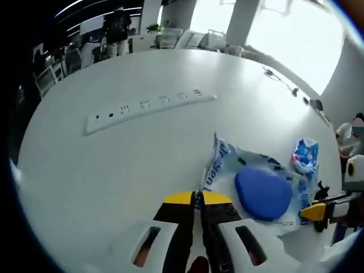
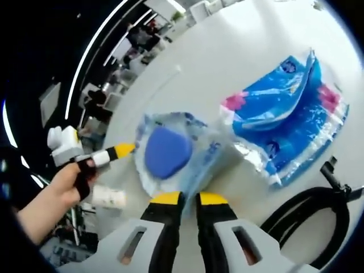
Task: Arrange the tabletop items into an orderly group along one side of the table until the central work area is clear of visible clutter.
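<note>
A round white table was seen in the left gripper view, with a long white power strip set into its surface toward the far side. Nearer, a clear plastic packet printed in blue lay flat on the tabletop, and a blue oval pad was seen inside it. The left gripper was pressed closed on the packet's near edge, its yellow-tipped jaws drawn together around the plastic. The right gripper entered that view from the right, just beside the packet's other edge.

In the right gripper view, the right gripper was closed, and the packet's rim was pinched between its yellow tips. The pad was shown just beyond the jaws. A larger blue plastic pack lay beside the packet, touching it. A black cable curved across the table at lower right. The left gripper, held in a hand, reached the packet's far side.
</note>
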A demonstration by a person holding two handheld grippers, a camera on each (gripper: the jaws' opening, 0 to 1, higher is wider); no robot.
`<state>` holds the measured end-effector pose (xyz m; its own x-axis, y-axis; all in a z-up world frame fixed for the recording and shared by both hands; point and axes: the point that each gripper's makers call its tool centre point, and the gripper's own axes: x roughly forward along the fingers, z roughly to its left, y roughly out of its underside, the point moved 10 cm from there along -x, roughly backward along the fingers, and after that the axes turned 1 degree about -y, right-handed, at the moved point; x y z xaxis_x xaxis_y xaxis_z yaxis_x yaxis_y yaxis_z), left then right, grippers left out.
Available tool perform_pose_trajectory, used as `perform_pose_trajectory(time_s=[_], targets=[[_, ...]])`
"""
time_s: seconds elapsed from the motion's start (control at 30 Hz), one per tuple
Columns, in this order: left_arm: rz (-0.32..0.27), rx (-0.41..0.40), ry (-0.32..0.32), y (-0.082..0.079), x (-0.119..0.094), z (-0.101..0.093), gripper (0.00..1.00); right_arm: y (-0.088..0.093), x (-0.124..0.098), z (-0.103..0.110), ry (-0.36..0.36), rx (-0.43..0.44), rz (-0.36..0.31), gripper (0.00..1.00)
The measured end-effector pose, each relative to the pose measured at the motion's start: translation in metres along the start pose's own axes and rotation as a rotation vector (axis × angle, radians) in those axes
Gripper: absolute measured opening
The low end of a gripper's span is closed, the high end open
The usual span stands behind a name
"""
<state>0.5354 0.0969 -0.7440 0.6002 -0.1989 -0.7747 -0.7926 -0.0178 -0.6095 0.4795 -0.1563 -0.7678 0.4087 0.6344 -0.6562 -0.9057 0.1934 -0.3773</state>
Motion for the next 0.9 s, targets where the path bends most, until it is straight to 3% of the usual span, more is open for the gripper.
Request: perform_pose_trajectory(time_s=[0.17, 0.9], targets=[[-0.007, 0.012, -0.006, -0.003, -0.012, -0.003, 0.0, -0.003, -0.002, 0.005, -0.003, -0.029, -0.01, 0.0], [-0.101, -0.058, -0.042, 0.006, -0.075, -0.014, 0.0, -0.014, -0.029, 0.017, -0.051, -0.118, -0.069, 0.0]])
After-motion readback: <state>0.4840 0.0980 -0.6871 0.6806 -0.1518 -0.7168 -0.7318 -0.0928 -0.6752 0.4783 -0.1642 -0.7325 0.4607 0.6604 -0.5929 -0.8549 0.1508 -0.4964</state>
